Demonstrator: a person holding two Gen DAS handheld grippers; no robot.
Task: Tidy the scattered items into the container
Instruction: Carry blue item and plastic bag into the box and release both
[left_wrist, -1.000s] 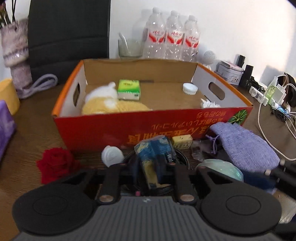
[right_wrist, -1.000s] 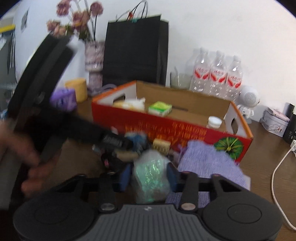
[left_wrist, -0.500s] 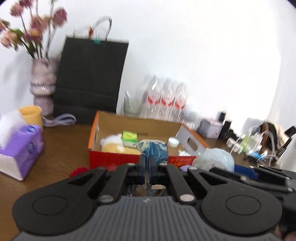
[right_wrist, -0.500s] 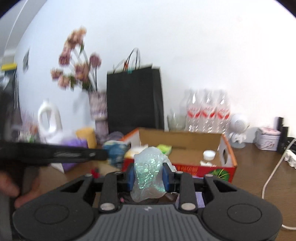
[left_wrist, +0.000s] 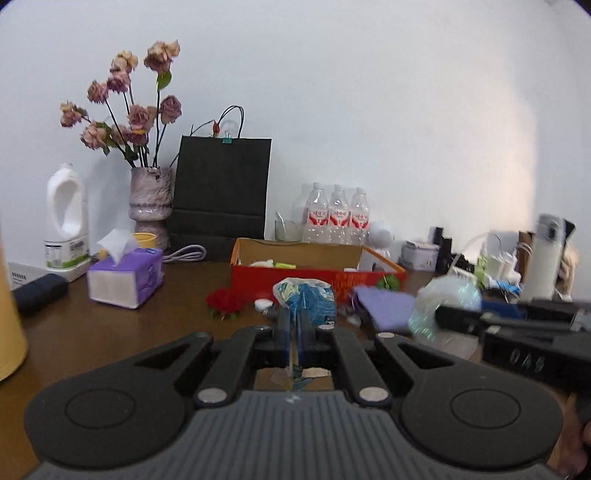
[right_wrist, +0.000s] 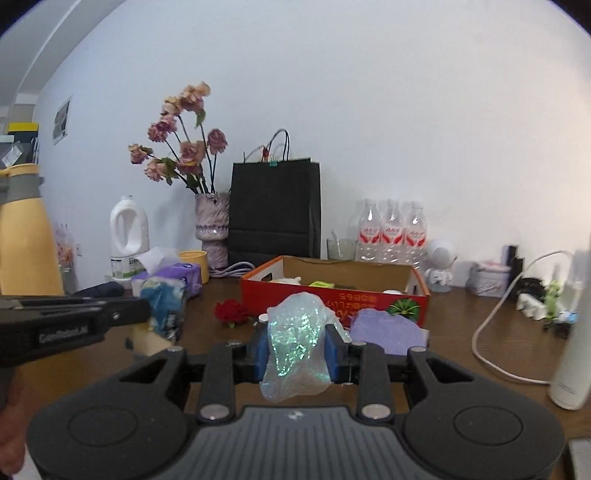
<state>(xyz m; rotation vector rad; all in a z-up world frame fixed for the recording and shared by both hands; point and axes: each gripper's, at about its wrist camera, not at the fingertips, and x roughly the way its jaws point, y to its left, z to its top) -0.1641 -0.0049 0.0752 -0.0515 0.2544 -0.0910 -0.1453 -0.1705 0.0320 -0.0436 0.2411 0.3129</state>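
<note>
My left gripper (left_wrist: 294, 332) is shut on a crumpled blue printed packet (left_wrist: 306, 297), held in the air well back from the box. A shimmering translucent green bag (right_wrist: 297, 347) sits pinched between the blue pads of my right gripper (right_wrist: 295, 350). The red and orange cardboard box (right_wrist: 334, 295) stands open further back on the brown table, with a green packet, something pale yellow and a white lid inside. In front of it lie a red fabric rose (right_wrist: 232, 312), a purple knitted pouch (right_wrist: 388, 328) and a small white cap (left_wrist: 263, 304). Each gripper shows in the other's view.
A purple tissue box (left_wrist: 125, 275), yellow cup, vase of dried flowers (left_wrist: 149, 206), white jug (left_wrist: 66, 218) and black paper bag (left_wrist: 221, 195) line the back left. Water bottles (right_wrist: 391, 232), a glass, a white figurine, chargers and a white cable (right_wrist: 491, 332) crowd the right.
Both grippers pulled back and up from the clutter at the box front. The left jaws closed onto the blue packet and lifted it; the right carried the green bag up.
</note>
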